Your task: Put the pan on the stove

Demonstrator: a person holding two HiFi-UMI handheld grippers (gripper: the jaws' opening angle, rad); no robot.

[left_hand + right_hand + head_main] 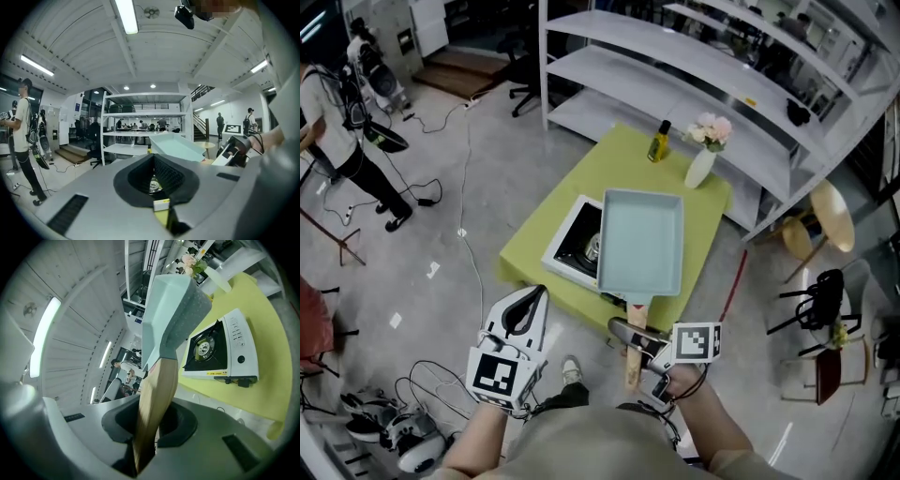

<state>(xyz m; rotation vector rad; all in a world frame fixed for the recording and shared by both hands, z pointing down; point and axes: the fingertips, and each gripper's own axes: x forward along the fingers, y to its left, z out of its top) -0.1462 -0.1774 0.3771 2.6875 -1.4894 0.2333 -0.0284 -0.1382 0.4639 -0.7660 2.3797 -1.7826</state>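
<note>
Right gripper (630,330) is clamped on the wooden handle (637,309) of the pan (639,242), its two jaws pressed against the handle's sides well back from the pan's body, so the handle's free end pokes out behind the gripper towards the person. In the right gripper view the handle (154,404) rises from between the jaws of the right gripper (140,446) and the pale blue rectangular pan (164,310) stands out in front of it, held in the air.

From the head view the pan hangs over the right part of the stove (572,246) and hides most of the burner. The right gripper view shows the stove (234,350) off to one side and below, with clear space between it and the pan, so the two are not touching. The stove sits on a green table (572,187), and at the table's far edge stand a small bottle (658,142) and a white vase with pink flowers (703,159).

Left gripper (539,292) is held low and to the left, off the near edge of the table and well apart from the pan. Its jaws meet at the tips with nothing between them, as the left gripper view confirms (157,187). White shelving (675,75) stands behind the table, and a person (337,131) stands far off at the left.
</note>
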